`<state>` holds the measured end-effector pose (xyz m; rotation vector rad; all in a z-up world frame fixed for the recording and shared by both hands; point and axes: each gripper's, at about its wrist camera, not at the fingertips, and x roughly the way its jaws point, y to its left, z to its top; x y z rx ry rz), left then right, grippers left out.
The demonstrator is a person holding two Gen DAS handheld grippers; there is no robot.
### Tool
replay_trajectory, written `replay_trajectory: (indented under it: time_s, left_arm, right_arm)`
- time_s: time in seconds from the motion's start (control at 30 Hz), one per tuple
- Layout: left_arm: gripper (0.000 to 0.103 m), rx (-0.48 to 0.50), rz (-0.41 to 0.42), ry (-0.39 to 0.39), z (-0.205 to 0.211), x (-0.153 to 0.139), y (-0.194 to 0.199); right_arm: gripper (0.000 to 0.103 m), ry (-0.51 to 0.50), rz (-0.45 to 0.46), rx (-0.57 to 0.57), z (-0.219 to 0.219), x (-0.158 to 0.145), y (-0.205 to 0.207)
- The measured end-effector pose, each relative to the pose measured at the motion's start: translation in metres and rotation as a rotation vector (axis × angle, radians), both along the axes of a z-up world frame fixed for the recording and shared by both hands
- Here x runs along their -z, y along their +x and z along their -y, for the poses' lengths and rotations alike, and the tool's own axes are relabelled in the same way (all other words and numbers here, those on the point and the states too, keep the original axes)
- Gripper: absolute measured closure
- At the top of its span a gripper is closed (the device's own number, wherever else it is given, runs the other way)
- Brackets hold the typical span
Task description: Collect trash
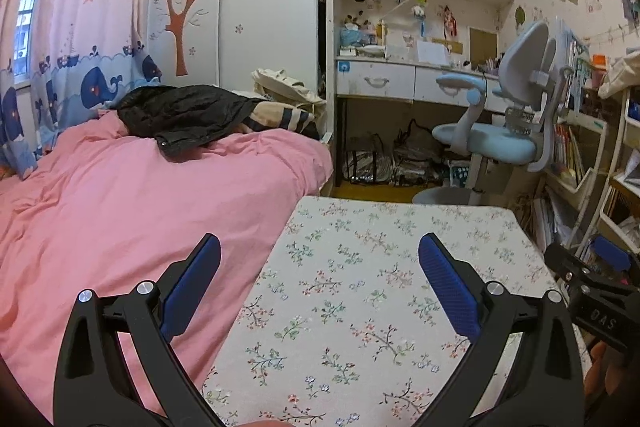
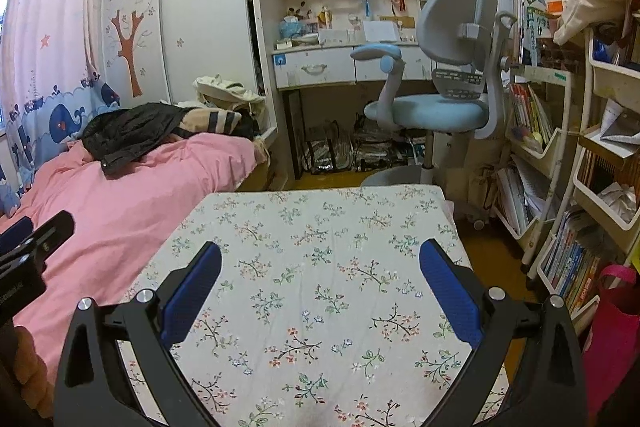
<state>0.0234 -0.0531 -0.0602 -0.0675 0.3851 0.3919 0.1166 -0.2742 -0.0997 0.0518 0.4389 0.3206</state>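
Beyond both grippers, a bedroom is filling the two views. To the left of the left gripper [image 1: 319, 259], a bed under a pink duvet [image 1: 120, 211] is stretching away toward a whale-print curtain [image 1: 72, 67], and a black jacket [image 1: 180, 115] is lying crumpled at its far end, beside a striped cushion [image 1: 280, 117] and a beige bag [image 1: 288, 87]. Straight ahead of the grippers, a white desk with shelves [image 2: 320, 63] is standing against the far wall, and a blue-and-grey chair [image 2: 436, 107] is sitting in front of it, turned sideways. To the right of the right gripper [image 2: 320, 259], racks of books [image 2: 532, 131] are lining the wall, and a pink bag [image 2: 612, 323] is sitting low at the edge of that view.

Directly under both grippers, a table covered in a floral cloth [image 2: 320, 227] is lying bare of loose items; no trash is showing on it, and I cannot tell from either view where any trash is.

Both grippers are hovering above the cloth with their blue-padded fingers spread wide apart and nothing between them. Each one is appearing at the edge of the other's view, the right gripper to the right of the left one, with part of a hand [image 1: 600, 371] just showing beneath it.
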Motion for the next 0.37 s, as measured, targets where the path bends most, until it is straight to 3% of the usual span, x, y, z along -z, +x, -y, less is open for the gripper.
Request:
replay_trajectory:
  time_s: [0.1, 0.27, 0.37]
  left_arm:
    - [0.007, -0.004, -0.023, -0.005, -0.002, 0.001, 0.004]
    - [0.007, 0.024, -0.134, -0.059, -0.013, 0.013, 0.019]
    - [0.007, 0.015, -0.147, -0.069, -0.017, 0.015, 0.020]
  right_arm:
    - [0.008, -0.011, -0.064, 0.006, -0.002, 0.010, 0.014]
    - [0.008, -0.054, -0.194, 0.016, -0.006, 0.036, 0.041]
    - [0.008, -0.087, -0.277, 0.023, -0.007, 0.053, 0.055]
